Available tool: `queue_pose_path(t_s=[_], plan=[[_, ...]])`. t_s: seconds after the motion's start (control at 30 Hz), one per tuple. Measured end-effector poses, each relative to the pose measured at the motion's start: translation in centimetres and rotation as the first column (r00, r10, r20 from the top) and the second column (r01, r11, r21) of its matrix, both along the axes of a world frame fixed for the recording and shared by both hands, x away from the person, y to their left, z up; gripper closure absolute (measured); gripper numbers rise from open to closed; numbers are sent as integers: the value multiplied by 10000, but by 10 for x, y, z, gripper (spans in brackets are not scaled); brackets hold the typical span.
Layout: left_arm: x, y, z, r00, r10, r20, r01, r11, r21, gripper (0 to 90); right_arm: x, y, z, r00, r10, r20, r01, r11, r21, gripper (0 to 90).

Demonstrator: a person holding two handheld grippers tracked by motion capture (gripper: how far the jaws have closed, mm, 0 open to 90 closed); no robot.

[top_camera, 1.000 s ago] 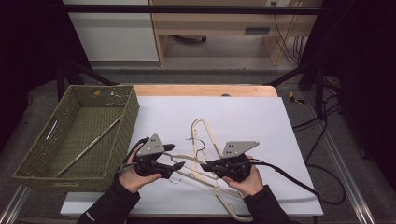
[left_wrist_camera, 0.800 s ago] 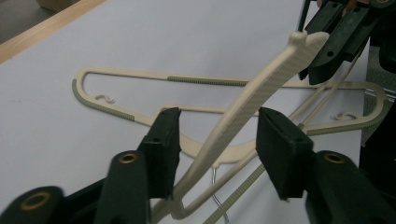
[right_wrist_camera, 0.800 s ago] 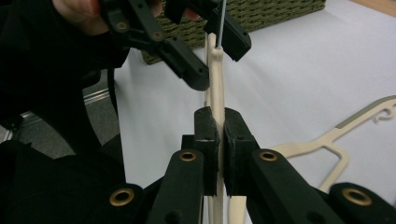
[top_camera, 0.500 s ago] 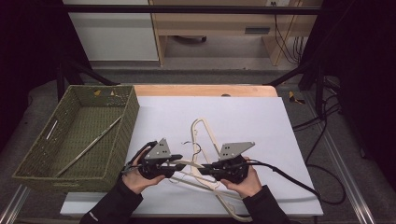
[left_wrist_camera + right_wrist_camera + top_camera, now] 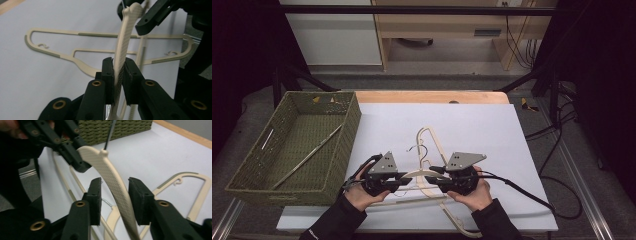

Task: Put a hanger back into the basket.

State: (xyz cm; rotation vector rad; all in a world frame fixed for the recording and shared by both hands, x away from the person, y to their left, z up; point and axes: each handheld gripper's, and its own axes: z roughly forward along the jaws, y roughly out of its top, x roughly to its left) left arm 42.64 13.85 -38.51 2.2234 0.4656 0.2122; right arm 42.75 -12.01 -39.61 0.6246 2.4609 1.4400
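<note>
A cream textured hanger [image 5: 418, 173] is held up between my two grippers near the table's front edge. My left gripper [image 5: 118, 67] has just been closing, and its pads now press both sides of the hanger's arm [image 5: 125, 35]. My right gripper [image 5: 116, 195] has just been opening. The other arm of the hanger [image 5: 110, 172] passes between its jaws with a gap on each side. The two grippers face each other, the left gripper [image 5: 404, 178] left of the hanger's neck and the right gripper [image 5: 435, 179] right of it.
Other cream hangers [image 5: 432, 145] lie flat on the white sheet under and beyond the grippers. A green woven basket [image 5: 252, 177] stands at the left with a thin rod [image 5: 307, 155] inside. Cables trail off the table's right side.
The left gripper's jaws have shut on the hanger's arm. The right gripper's jaws, shut on the hanger before, have parted from it. Both hands have stayed almost in place.
</note>
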Motion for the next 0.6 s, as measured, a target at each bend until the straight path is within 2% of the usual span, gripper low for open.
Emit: queue_pose_path(t_s=[0.03, 0.13, 0.2, 0.27, 0.33, 0.4, 0.5, 0.53, 0.57, 0.6], plan=[[-1, -1, -1, 9997, -149, -203, 147, 9998, -117, 825, 0, 0, 0, 10000, -96, 11, 96, 10000, 1, 588], [-2, -3, -1, 9994, -238, -246, 235, 9996, -122, 838, 0, 0, -1, 9998, -213, 45, 213, 9998, -4, 549], [-4, -4, 0, 9995, -248, -215, 244, 9995, -193, 854, 0, 0, -1, 9993, -343, 164, 342, 9994, 38, 492], [-6, -4, 2, 10000, -71, -43, 70, 9998, -211, 860, 0, -2, 1, 9986, -486, 217, 484, 9988, 92, 439], [-6, -3, 2, 10000, 39, -15, -39, 9997, -245, 862, -1, -6, 4, 9978, -613, 271, 604, 9977, 313, 397], [-5, 2, 4, 9994, 349, 55, -347, 9988, -358, 862, 0, -14, 7, 9961, -843, 264, 826, 9947, 609, 355], [-4, 8, 6, 9975, 700, 126, -693, 9964, -481, 862, 1, -28, 10, 9912, -1314, 156, 1292, 9867, 986, 303], [-4, 8, 6, 9975, 700, 126, -693, 9964, -481, 862, 1, -28, 10, 9912, -1314, 156, 1292, 9867, 986, 303], [-4, 10, 8, 9958, 896, 161, -886, 9946, -547, 862, 2, -38, 10, 9849, -1729, 83, 1707, 9782, 1183, 266], [-4, 10, 8, 9958, 896, 161, -886, 9946, -547, 862, 2, -38, 10, 9849, -1729, 83, 1707, 9782, 1183, 266]])
